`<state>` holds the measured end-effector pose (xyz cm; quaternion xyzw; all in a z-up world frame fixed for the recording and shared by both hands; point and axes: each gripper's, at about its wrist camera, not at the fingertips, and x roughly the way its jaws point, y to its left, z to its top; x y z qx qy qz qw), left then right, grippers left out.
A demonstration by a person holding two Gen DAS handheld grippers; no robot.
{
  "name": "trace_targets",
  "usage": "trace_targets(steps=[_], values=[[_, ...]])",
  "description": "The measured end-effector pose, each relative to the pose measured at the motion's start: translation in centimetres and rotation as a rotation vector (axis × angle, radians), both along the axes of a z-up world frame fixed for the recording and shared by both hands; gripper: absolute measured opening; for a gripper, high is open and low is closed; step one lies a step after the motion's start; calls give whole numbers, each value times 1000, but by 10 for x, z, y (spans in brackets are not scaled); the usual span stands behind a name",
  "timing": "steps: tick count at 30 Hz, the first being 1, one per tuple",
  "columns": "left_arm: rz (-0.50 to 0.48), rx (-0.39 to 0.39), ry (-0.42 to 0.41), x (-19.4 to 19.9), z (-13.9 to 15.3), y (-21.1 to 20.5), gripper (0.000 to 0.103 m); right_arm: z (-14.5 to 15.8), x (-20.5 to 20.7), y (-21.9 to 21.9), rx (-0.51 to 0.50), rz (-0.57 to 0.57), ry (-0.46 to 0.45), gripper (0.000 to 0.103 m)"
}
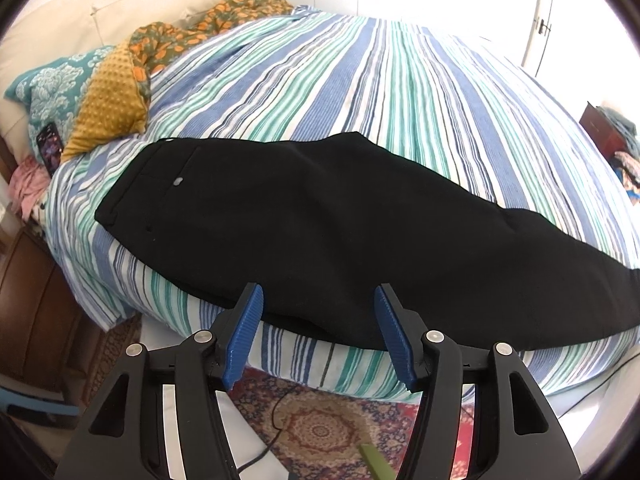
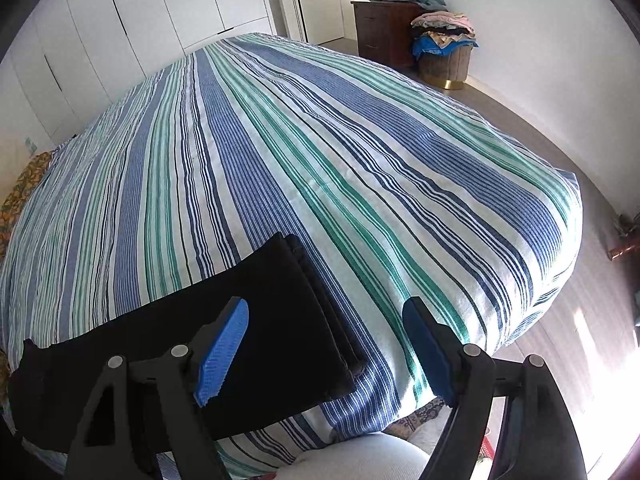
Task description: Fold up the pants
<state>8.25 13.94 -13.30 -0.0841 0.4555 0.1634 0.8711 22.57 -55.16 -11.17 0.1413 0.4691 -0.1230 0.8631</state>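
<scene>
A bed (image 1: 400, 92) with a bedspread striped in blue, green and white fills both views. The black pants (image 1: 320, 216) lie along its near edge, folded lengthwise, one leg on top of the other, with the waistband at the left and the stacked leg hems (image 2: 320, 300) at the right. In the left wrist view a small grey button (image 1: 178, 181) shows on a back pocket near the waistband.

At the far left of the bed sit a mustard dotted cushion (image 1: 108, 108), a teal patterned pillow (image 1: 52, 84) and an orange-flowered cloth (image 1: 208, 28); a phone (image 1: 50, 146) lies beside the pillow. A patterned rug (image 1: 320, 428) covers the floor below the bed's near edge. In the right wrist view a dark wooden dresser (image 2: 384, 30) and a basket heaped with clothes (image 2: 446, 46) stand against the far wall.

The left gripper (image 1: 318, 300) hovers over the near edge of the pants, its blue pads parted with nothing between them. The right gripper (image 2: 326, 316) hangs above the hem end, its jaws spread wide and gripping nothing; the hems lie beneath the gap.
</scene>
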Motion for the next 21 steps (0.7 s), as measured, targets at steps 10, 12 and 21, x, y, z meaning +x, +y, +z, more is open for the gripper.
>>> trace_targets(steps=[10, 12, 21], values=[[2, -18, 4, 3, -1, 2, 61, -9, 1, -70, 415, 19, -61, 79], [-6, -20, 10, 5, -2, -2, 61, -17, 0, -83, 529, 49, -43, 79], [-64, 8, 6, 15, 5, -22, 61, -51, 20, -88, 684, 175, 14, 79]])
